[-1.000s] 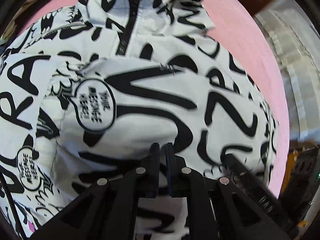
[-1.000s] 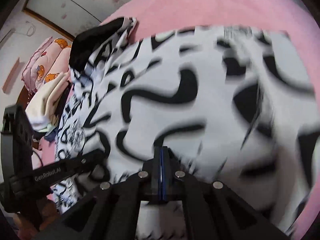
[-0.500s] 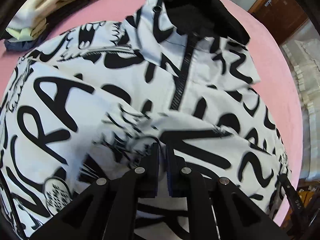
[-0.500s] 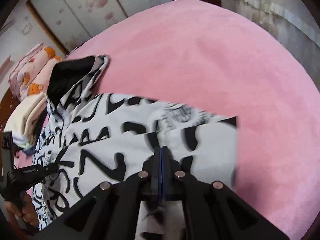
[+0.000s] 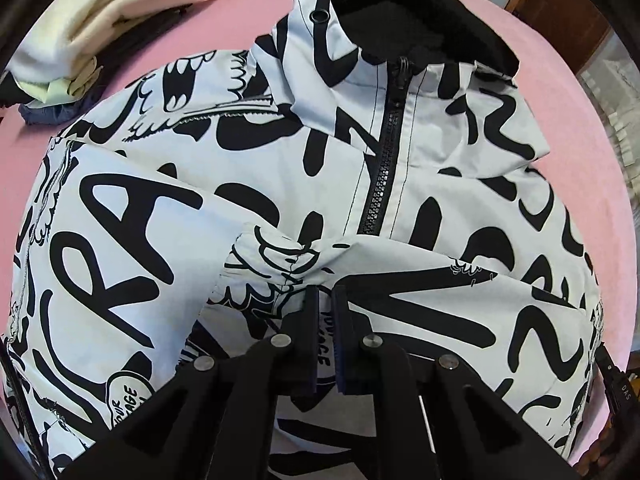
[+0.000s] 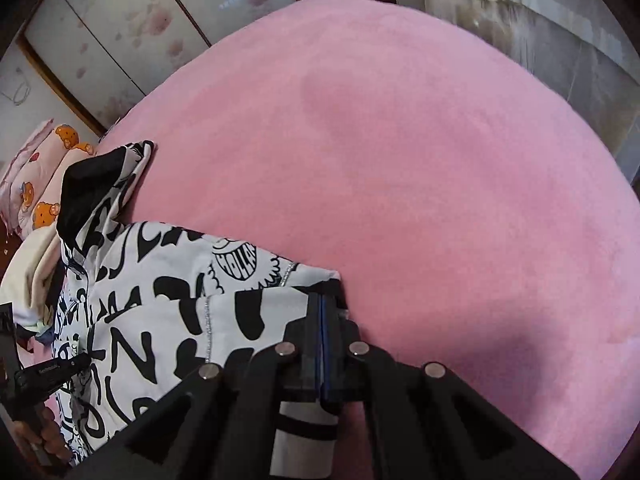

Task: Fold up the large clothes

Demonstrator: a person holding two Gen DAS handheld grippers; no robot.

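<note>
A white jacket with black graffiti lettering (image 5: 400, 208) lies on a pink bed (image 5: 248, 12), black hood at the top and black zipper (image 5: 384, 184) down the front. Its lower half is folded up over the chest. My left gripper (image 5: 325, 300) is shut on the folded jacket edge, fabric bunched between its jaws. In the right wrist view the jacket (image 6: 168, 300) lies at the lower left. My right gripper (image 6: 323, 308) is shut on the jacket's right edge at the corner of the fold, low over the bed (image 6: 400, 160).
A stack of folded cream clothes (image 5: 80, 40) lies left of the jacket's hood. Pillows with bear prints (image 6: 40, 184) sit at the bed's far left. A wardrobe (image 6: 160, 20) and curtains (image 6: 520, 12) stand beyond the bed. The left hand-held gripper shows at the left (image 6: 44, 376).
Both grippers carried the jacket's lower hem up over the chest and lowered it onto the jacket. The right gripper came down from high above to the bed surface.
</note>
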